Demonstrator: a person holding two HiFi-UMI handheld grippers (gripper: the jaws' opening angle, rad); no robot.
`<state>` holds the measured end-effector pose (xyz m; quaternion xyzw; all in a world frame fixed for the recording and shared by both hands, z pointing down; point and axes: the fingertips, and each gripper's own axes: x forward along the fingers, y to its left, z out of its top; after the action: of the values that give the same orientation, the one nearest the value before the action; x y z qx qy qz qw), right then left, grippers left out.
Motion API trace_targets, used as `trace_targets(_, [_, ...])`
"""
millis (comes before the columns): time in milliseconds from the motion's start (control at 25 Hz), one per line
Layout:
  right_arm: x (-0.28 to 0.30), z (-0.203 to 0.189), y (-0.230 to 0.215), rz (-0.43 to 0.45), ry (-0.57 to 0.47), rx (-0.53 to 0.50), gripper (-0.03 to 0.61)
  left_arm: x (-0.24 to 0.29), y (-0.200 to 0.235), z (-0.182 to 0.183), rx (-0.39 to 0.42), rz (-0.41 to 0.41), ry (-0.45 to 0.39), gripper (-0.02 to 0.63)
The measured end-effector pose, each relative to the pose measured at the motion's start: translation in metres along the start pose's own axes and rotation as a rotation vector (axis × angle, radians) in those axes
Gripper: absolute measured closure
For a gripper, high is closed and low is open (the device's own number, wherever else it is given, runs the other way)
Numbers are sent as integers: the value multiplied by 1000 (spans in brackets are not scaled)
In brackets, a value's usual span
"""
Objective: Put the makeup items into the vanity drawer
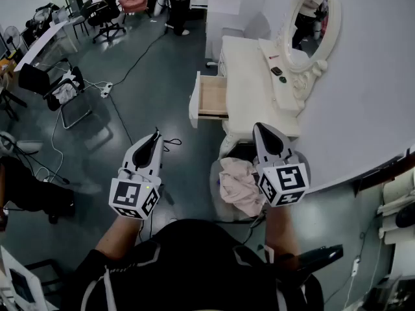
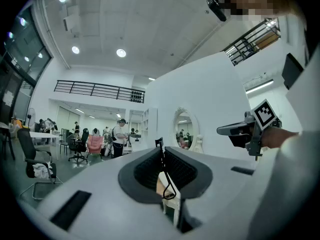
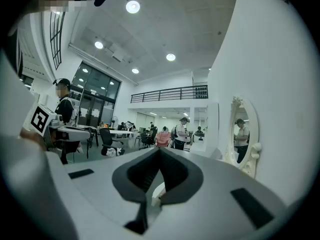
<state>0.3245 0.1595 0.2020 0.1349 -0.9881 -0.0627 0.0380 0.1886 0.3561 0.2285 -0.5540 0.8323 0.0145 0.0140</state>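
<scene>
Starting at the claws, we find both held level and both empty. The left gripper [image 2: 160, 144] has its jaws drawn together at the tips with nothing between them, and the right gripper [image 3: 159, 150] is likewise closed on nothing. In the head view they sit side by side, well apart, both pointing toward the vanity [image 1: 241, 89] ahead.

The relation that matters is where the makeup items [image 1: 277, 71] lie. They sit on the raised back ledge of the vanity top, just below the mirror [image 1: 311, 15], ahead and to the right of both claws. We judge the right gripper the nearer one for a first pick.

The drawer [image 1: 212, 97] stands pulled out of the vanity's front toward the picture's left, roughly on the line between the two claws and well apart from either. The items lie across the top from it, so each must travel leftward over the top and down into the opening. A cloth [image 1: 238, 186] heaped on a dark seat [image 1: 241, 151] stands between the right gripper and the vanity, so we would need to reach over or around it.

The items are small dark specks here. We cannot tell what each is, how many there are, or how their long axes run. The drawer floor looks bare, though its inner end is hidden under the top. Neither gripper view shows the items.
</scene>
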Motion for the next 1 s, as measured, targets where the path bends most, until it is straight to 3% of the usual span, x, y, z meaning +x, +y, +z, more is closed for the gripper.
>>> trace_targets(1000, [17, 9, 45, -8, -5, 20, 574, -20, 42, 4, -24, -34, -41, 589])
